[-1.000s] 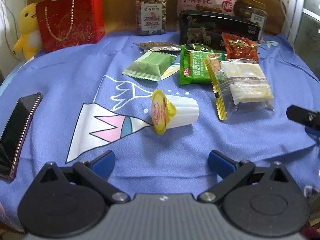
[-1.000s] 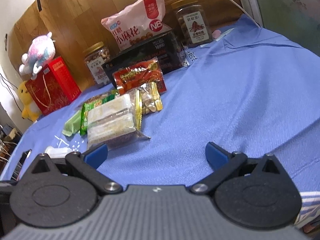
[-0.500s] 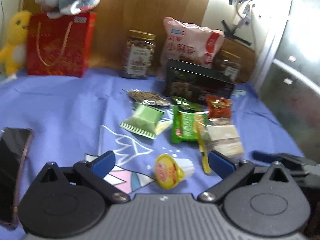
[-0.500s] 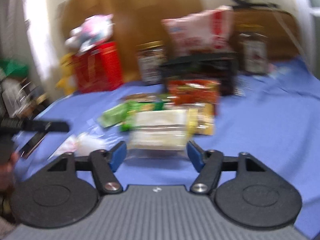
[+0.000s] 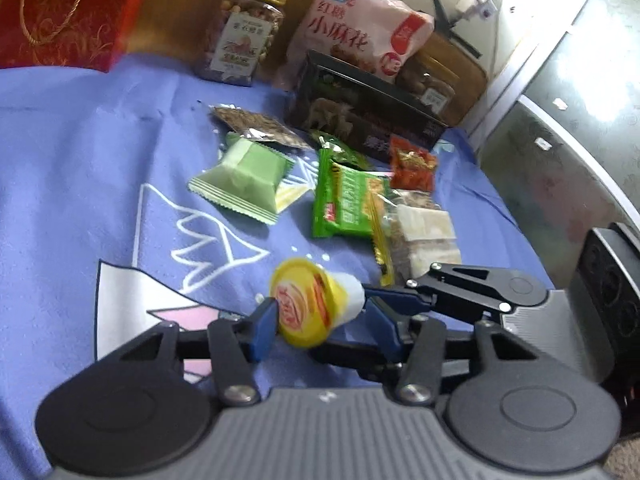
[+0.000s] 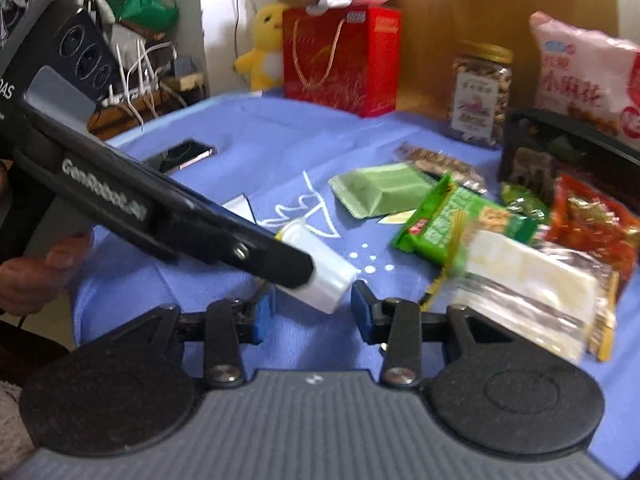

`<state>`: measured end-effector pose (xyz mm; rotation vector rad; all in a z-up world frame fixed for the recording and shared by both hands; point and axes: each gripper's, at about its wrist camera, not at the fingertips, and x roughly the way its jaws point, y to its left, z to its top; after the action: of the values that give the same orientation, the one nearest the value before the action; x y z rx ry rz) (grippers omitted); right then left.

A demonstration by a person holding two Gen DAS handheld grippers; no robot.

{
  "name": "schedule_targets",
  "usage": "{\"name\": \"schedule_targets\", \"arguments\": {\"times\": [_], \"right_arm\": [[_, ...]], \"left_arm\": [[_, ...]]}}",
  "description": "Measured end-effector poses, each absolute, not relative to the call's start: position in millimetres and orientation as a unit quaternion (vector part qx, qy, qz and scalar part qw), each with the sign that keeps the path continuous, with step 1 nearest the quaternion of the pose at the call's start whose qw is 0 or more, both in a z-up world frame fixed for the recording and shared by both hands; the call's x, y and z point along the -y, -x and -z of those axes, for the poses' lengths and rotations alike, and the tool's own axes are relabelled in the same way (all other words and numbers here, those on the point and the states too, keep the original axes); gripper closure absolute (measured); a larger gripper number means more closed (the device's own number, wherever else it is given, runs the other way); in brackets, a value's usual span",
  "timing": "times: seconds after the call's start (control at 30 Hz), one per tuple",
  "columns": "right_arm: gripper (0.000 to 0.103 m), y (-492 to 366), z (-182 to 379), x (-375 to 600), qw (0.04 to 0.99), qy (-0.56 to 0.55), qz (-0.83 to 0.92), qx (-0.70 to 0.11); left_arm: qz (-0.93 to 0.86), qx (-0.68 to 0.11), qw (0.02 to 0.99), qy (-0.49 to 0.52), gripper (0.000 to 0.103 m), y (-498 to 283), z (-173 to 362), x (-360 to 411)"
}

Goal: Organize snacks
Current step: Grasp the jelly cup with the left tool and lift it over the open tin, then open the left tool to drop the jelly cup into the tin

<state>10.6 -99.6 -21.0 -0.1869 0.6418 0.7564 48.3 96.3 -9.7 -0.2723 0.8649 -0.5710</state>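
Observation:
A white jelly cup (image 5: 308,304) with a yellow foil lid lies on its side on the blue cloth (image 5: 80,168). My left gripper (image 5: 320,320) has its blue pads on either side of the lid end, close against it. My right gripper (image 6: 312,312) comes from the opposite side, its pads flanking the cup's white base (image 6: 320,272), with a small gap. The right gripper's fingers (image 5: 460,292) show in the left wrist view, and the left gripper's body (image 6: 160,208) crosses the right wrist view. Neither has lifted the cup.
Snack packets lie beyond the cup: a pale green pack (image 5: 244,176), a bright green pack (image 5: 344,204), a clear pack of white bars (image 5: 424,236), a red pack (image 5: 412,164). A black box (image 5: 360,108), nut jar (image 5: 240,36), pink bag (image 5: 356,36), red gift bag (image 6: 340,60) and phone (image 6: 180,154) stand behind.
Both grippers have moved in on the jelly cup from opposite sides and narrowed their jaws around it. The cup now sits between both pairs of pads.

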Motion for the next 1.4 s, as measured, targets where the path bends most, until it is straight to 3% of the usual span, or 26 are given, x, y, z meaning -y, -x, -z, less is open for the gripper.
{"name": "schedule_targets", "arguments": {"times": [0.13, 0.5, 0.9, 1.03, 1.27, 1.4], "right_arm": [[0.069, -15, 10, 110, 0.886, 0.076, -0.354, -0.291], [0.069, -79, -48, 188, 0.947, 0.043, -0.248, -0.197], [0.067, -186, -21, 256, 0.954, 0.015, -0.167, -0.250], [0.056, -187, -15, 258, 0.958, 0.017, -0.158, -0.238], [0.056, -141, -20, 293, 0.963, -0.058, -0.165, -0.203], [0.056, -116, -3, 306, 0.943, -0.114, -0.196, -0.245]], "left_arm": [[0.275, -0.398, 0.867, 0.118, 0.055, -57, -8, -91], [0.346, -0.305, 0.887, 0.032, 0.055, -152, -89, 9], [0.367, -0.366, 0.854, 0.042, 0.054, -281, -51, 101], [0.356, -0.366, 0.859, 0.037, 0.051, -284, -46, 104], [0.364, -0.330, 0.869, 0.058, 0.051, -243, -70, 64], [0.376, -0.338, 0.860, 0.063, 0.051, -209, -62, 43]]}}
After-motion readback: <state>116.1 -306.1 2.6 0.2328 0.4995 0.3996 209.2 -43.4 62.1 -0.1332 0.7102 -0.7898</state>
